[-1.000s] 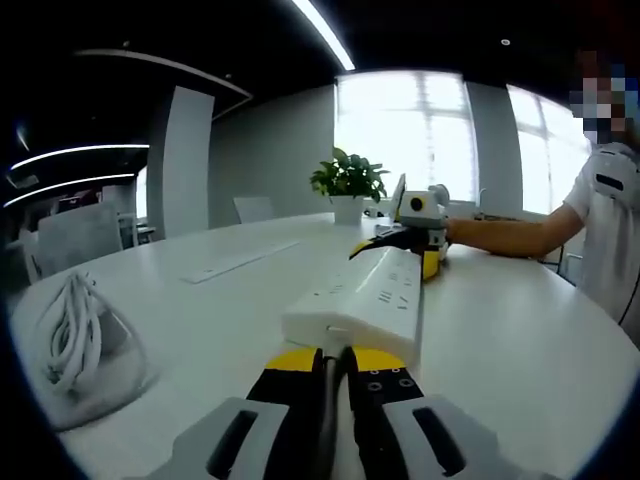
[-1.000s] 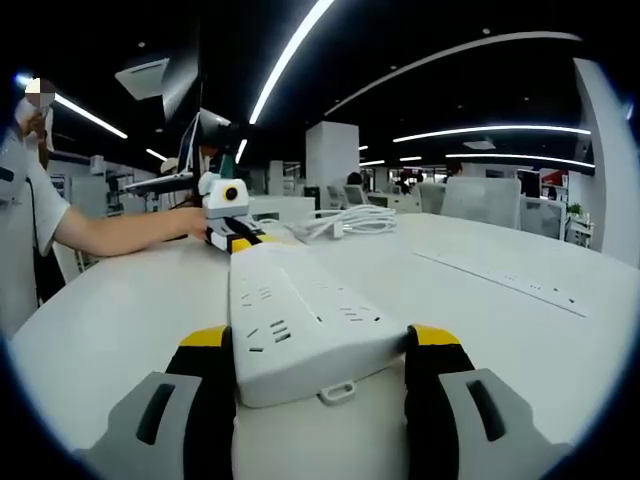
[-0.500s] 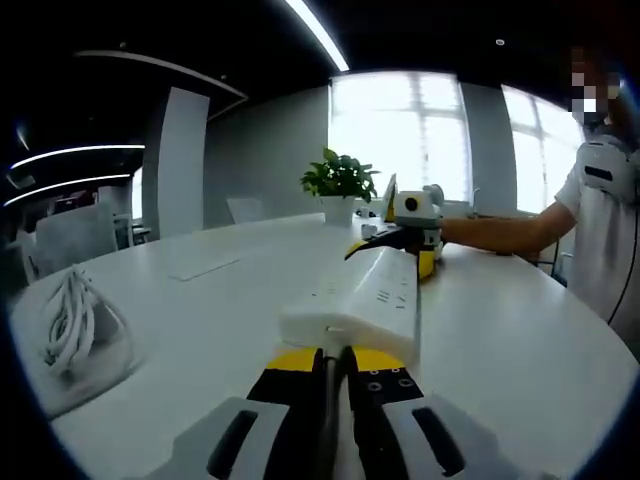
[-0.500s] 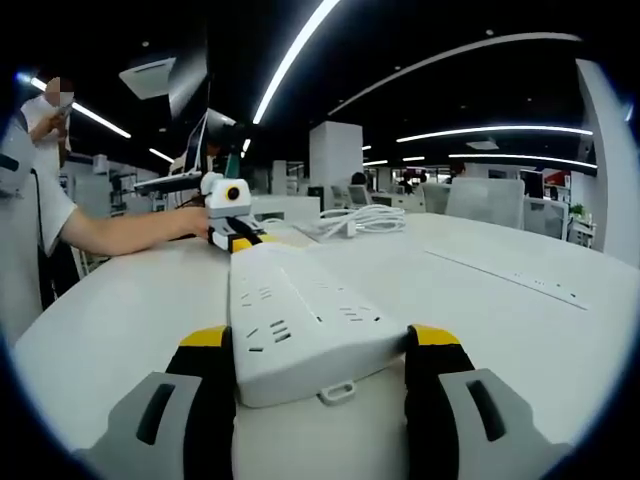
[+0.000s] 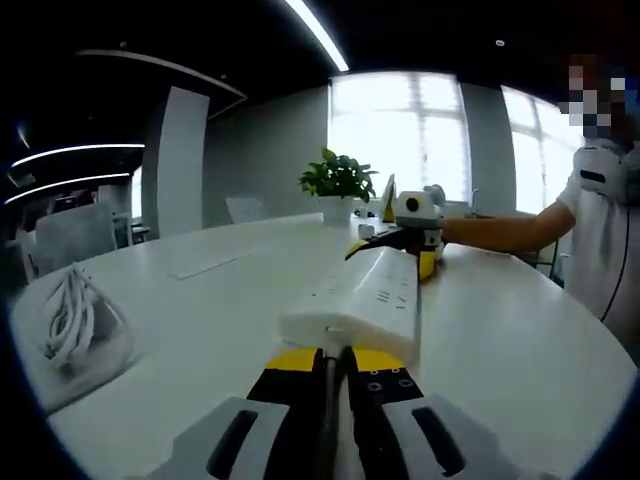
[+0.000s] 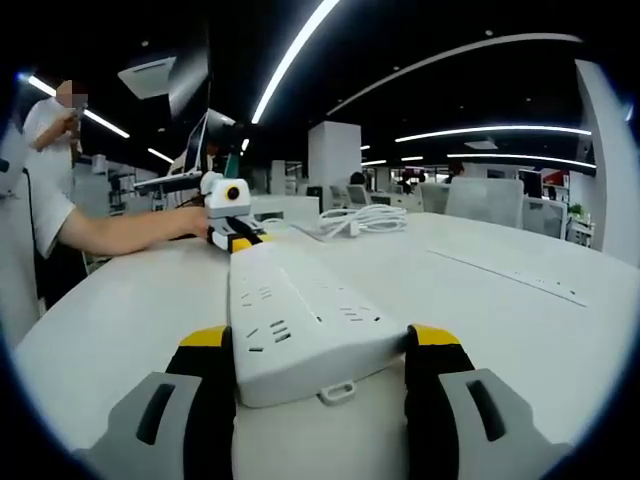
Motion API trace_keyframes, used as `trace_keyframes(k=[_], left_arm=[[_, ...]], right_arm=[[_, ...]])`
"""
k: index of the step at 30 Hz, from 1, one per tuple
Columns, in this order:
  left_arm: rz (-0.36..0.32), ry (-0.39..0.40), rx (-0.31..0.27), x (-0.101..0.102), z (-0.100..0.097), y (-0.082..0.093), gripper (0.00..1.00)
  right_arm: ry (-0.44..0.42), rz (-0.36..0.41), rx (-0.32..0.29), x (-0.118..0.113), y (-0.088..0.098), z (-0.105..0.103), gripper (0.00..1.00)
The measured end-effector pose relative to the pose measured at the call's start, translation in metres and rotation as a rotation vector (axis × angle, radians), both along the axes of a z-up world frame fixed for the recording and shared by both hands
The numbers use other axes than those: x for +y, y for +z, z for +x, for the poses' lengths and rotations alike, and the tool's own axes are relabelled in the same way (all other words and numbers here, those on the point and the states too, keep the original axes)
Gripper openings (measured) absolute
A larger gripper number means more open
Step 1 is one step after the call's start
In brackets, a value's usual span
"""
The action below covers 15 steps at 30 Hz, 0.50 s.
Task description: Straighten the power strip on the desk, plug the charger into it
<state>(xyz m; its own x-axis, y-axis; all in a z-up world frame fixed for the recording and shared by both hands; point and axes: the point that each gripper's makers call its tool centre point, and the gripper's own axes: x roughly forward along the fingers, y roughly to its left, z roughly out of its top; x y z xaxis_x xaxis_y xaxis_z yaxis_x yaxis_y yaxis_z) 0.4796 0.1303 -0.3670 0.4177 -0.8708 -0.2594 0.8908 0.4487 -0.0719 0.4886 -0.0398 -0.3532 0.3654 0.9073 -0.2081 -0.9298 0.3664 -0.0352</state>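
A long white power strip (image 5: 365,295) (image 6: 300,320) stretches between my two grippers over the white desk (image 5: 180,330). My right gripper (image 6: 320,340) is shut on one end, one jaw pressed against each side of it; in the left gripper view the right gripper (image 5: 395,255) sits at the strip's far end. My left gripper (image 5: 335,360) is shut, with nothing visible between its jaws, and its yellow tips touch the strip's other end. In the right gripper view the left gripper (image 6: 232,238) sits at that far end. A coiled white cable (image 5: 70,320) (image 6: 358,220) lies on the desk.
A person stands at the desk edge, with a forearm (image 5: 500,235) (image 6: 120,235) reaching to each far gripper. A potted plant (image 5: 338,180) stands behind the strip. A flush socket panel (image 5: 205,265) (image 6: 510,280) is set into the desk. Office chairs (image 6: 485,200) stand beyond.
Both grippers and the strip keep their places. The left gripper view has shifted slightly, and the person's head has moved a little.
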Motion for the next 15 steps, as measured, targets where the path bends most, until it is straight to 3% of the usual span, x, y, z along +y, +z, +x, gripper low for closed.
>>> trace_keyframes(k=[15], left_arm=[[0.001,0.004,-0.004,-0.002,-0.014,0.0,0.13]], right_arm=[[0.005,-0.001,-0.002,-0.002,-0.001,-0.009,0.68]])
